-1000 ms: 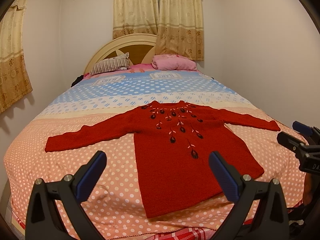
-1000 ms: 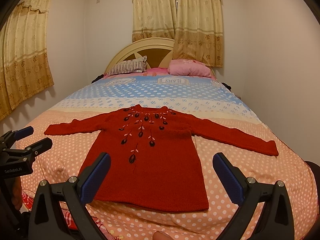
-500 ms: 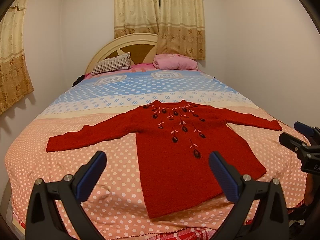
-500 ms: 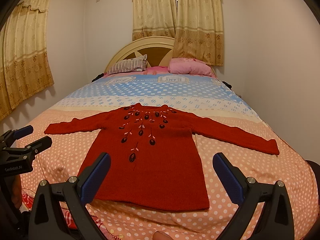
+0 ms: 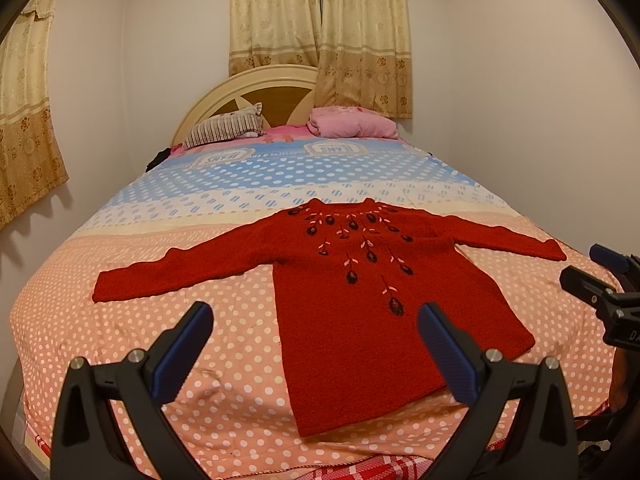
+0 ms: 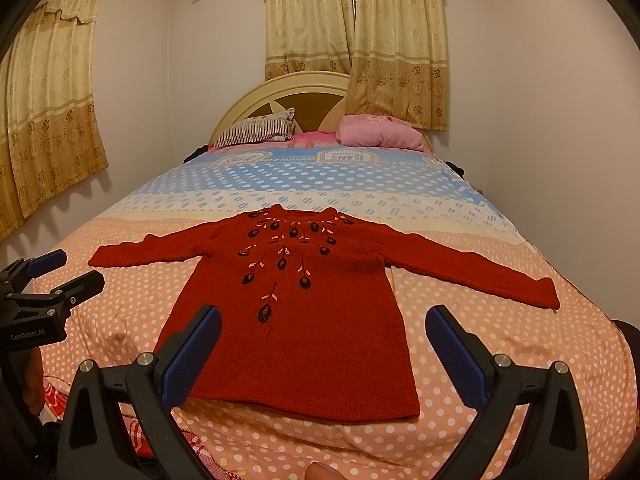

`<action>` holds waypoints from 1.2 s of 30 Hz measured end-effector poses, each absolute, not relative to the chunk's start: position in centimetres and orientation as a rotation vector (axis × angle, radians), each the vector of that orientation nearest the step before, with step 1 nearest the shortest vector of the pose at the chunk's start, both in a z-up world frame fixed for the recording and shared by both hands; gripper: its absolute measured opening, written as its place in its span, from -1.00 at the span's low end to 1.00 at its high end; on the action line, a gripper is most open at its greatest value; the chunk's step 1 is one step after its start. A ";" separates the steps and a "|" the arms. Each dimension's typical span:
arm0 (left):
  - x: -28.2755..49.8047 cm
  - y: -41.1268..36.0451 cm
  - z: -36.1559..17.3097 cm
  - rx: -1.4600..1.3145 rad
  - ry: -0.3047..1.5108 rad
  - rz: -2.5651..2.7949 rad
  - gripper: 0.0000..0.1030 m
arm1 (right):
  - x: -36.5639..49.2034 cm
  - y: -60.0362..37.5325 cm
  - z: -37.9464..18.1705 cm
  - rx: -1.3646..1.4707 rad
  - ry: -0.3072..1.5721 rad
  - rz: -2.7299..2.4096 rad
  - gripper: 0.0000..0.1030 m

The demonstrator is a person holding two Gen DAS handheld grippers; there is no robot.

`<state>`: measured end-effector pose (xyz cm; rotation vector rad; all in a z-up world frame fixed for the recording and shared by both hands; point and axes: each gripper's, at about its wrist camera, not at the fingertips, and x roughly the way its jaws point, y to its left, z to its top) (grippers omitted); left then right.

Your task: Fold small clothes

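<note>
1. Your left gripper (image 5: 312,346) is wide open and holds nothing; its blue pads (image 5: 182,350) hang above the near edge of the bed (image 5: 120,344), touching no cloth.
2. Your right gripper (image 6: 322,350) is just as wide open and empty, poised over the sweater's near hem.
3. Over the last second almost nothing has changed: both grippers have only drifted slightly, and the sweater lies exactly where it did. I judge from this that folding has not begun and you are still lining up.
4. The red sweater (image 5: 360,300) lies flat, front up, on the dotted bedspread at the near end of the bed. The neck points far, the hem near, and both sleeves are spread out to left and right.
5. In the right wrist view the right sleeve (image 6: 480,272) runs out towards the right edge of the bed; in the left wrist view the left sleeve (image 5: 180,272) reaches out to the left.
6. Each gripper shows at the edge of the other's view, so they stand side by side at the near end of the bed.
7. Far off, a striped pillow (image 5: 226,126) and a pink pillow (image 5: 352,124) rest by the headboard, well apart from the sweater.
8. A likely first move is a sleeve cuff, brought across the body.
</note>
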<state>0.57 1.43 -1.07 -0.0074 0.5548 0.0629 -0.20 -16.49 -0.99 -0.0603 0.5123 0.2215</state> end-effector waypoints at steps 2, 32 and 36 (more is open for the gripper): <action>0.6 1.4 -1.2 -0.007 0.556 0.064 1.00 | -0.1 -16.5 -1.0 -0.062 0.512 0.222 0.98; 1.9 1.8 -2.5 -0.001 0.585 0.087 1.00 | 0.9 -16.8 -2.3 -0.060 0.525 0.208 0.98; 3.2 2.2 -3.6 0.007 0.608 0.097 1.00 | 2.7 -18.3 -3.5 -0.034 0.548 0.173 0.98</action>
